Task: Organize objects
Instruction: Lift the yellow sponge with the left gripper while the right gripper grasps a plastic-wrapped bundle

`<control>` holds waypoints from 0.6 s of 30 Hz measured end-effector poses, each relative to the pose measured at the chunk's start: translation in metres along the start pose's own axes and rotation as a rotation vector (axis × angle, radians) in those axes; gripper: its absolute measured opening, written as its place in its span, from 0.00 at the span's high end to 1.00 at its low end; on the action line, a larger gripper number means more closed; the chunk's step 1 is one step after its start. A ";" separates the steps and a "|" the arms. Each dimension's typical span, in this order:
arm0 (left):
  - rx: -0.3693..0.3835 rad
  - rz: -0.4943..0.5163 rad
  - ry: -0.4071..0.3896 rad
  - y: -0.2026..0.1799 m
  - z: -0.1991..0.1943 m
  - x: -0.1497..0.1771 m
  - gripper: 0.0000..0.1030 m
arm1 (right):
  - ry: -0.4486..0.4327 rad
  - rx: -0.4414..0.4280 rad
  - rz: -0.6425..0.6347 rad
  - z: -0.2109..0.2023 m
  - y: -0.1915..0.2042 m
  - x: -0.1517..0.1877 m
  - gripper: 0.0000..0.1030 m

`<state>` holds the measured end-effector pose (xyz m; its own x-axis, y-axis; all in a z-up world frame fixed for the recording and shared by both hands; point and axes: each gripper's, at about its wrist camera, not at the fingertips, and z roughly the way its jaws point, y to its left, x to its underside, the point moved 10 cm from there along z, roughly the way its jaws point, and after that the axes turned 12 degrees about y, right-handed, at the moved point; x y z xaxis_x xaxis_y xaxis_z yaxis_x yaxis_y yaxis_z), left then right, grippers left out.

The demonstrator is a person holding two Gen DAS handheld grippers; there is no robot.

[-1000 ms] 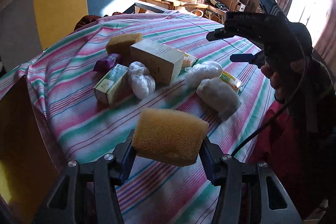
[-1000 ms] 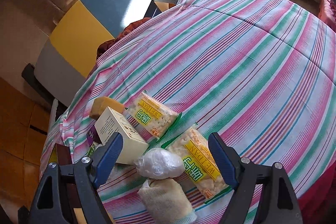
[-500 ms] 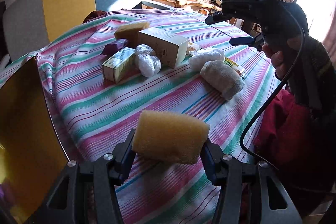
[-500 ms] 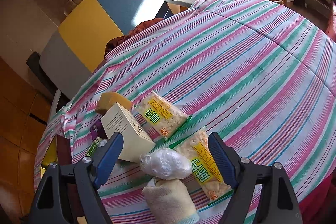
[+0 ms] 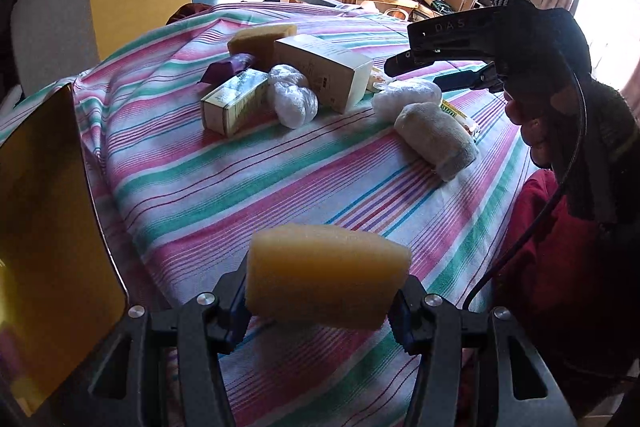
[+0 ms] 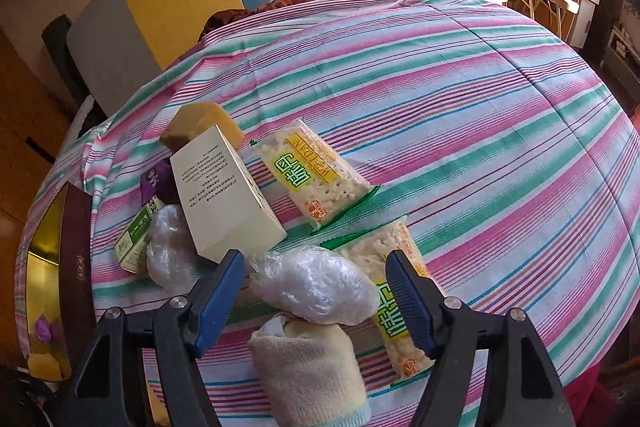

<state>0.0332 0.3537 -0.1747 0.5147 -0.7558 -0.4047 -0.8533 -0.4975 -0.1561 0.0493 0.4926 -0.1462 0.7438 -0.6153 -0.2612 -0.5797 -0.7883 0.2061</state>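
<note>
Your left gripper (image 5: 320, 303) is clamped on a yellow sponge (image 5: 326, 285), its pads pressing both short ends while the block hangs clear above the striped tablecloth (image 5: 224, 187). The sponge is soft and porous, a rounded-edged block that bulges past the pads, so it could squirm or pop free if you swing it fast toward the gold-lined box (image 5: 44, 239) at the table's left edge. Your right gripper (image 6: 316, 291) has jaws apart, and they have just been closing, with a clear plastic-wrapped bundle (image 6: 316, 289) lying between them but the pads not yet pressing on it. That wrap looks slick and crumpled, so the pads may catch only film and let the bundle slide out. The rolled cream cloth (image 6: 312, 367) sits just in front, touching the bundle, and a cracker packet (image 6: 400, 311) lies right beside it, so either could be nudged or pinched along. Farther back, a cream carton (image 6: 224, 195) leans over a second wrapped bundle (image 6: 168, 251) and a small green box (image 6: 134, 239); bumping it could topple the pile. Beyond lie another cracker packet (image 6: 312, 175) and a second sponge (image 6: 204, 125).
</note>
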 end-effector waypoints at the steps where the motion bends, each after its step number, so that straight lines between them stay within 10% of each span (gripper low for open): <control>1: 0.001 -0.002 0.000 0.000 0.000 0.000 0.45 | 0.003 0.008 -0.007 0.001 0.001 0.000 0.28; 18: -0.005 0.006 -0.006 -0.001 -0.001 0.000 0.45 | 0.049 0.079 -0.039 0.011 0.005 0.007 0.28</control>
<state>0.0341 0.3532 -0.1738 0.5094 -0.7561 -0.4108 -0.8557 -0.4954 -0.1492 0.0479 0.4843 -0.1577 0.7805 -0.5851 -0.2202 -0.5733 -0.8103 0.1212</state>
